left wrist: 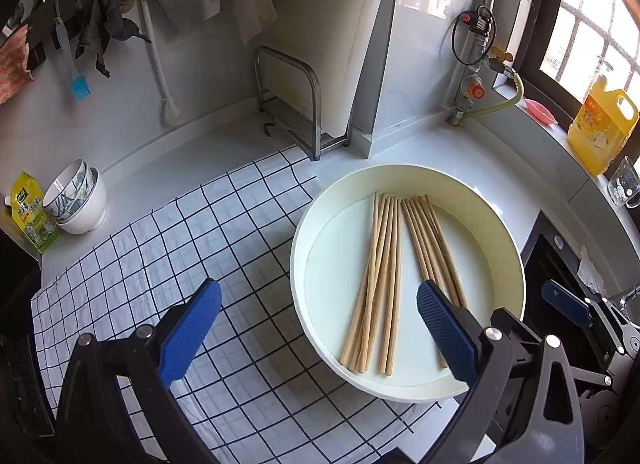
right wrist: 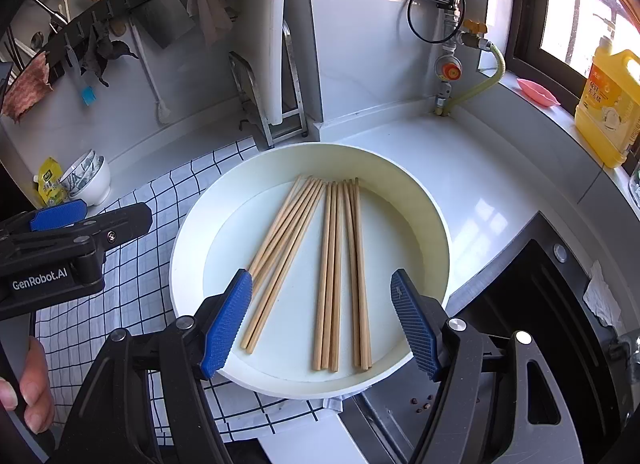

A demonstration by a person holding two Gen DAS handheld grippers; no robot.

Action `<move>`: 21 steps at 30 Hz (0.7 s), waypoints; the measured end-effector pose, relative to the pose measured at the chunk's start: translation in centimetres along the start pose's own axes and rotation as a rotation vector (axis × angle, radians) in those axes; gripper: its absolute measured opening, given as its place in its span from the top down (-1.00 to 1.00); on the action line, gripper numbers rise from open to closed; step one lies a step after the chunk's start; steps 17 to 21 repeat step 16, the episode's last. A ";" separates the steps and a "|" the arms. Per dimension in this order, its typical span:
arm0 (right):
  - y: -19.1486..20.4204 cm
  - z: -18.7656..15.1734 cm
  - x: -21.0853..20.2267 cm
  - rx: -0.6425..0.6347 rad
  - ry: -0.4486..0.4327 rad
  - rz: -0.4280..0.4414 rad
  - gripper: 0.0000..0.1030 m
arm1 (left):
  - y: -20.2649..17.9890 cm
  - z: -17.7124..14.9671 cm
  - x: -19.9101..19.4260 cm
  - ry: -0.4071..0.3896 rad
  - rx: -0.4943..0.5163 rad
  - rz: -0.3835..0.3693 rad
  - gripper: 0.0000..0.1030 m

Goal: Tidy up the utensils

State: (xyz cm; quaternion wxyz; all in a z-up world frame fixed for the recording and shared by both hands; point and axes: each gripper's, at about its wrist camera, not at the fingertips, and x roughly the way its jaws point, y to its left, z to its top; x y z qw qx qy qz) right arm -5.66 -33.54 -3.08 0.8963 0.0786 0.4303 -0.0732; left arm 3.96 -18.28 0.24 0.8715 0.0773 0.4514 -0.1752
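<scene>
Both tongs are spread wide and hold nothing. Left tongs hover above the near left edge of the tray: one blue pad hangs over the checked cloth, the other pad over the tray's near side, covering the near ends of some chopsticks. Right tongs hover over the tray's near half, with their pads either side of the near ends of the chopsticks.

The round white tray sits on the counter, partly on the cloth, with a dark hob just beside it on the right. Inside lie the wooden chopsticks in two loose bundles that nearly meet at the far ends and fan apart toward the viewer: a left bundle and a right bundle. All lie flat on the tray floor.

Stacked bowls stand at the far left of the counter, next to a yellow-green pouch. A yellow jug stands on the windowsill at the right.
</scene>
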 end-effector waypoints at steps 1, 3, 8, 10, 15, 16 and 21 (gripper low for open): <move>0.0 0.0 0.0 0.000 0.000 0.000 -0.33 | 0.0 0.0 -0.1 -0.005 -0.001 -0.001 -0.88; 0.1 0.0 0.0 0.001 -0.001 0.000 -0.33 | 0.1 0.0 -0.3 -0.011 -0.004 -0.004 -0.88; 0.0 0.0 0.0 -0.001 0.000 0.002 -0.34 | 0.0 0.0 -0.3 -0.009 -0.006 0.004 -0.88; 0.0 0.0 -0.1 0.000 0.000 0.001 -0.33 | 0.0 0.0 -0.2 -0.003 -0.007 0.004 -0.88; 0.0 0.0 -0.2 -0.003 -0.005 0.002 -0.34 | 0.0 -0.1 -0.2 -0.003 -0.010 0.009 -0.88; 0.0 0.1 -0.2 -0.003 -0.005 0.002 -0.34 | -0.1 -0.1 -0.3 -0.004 -0.009 0.008 -0.88; 0.0 0.1 -0.2 -0.003 -0.005 0.002 -0.34 | -0.1 -0.1 -0.3 -0.004 -0.009 0.008 -0.88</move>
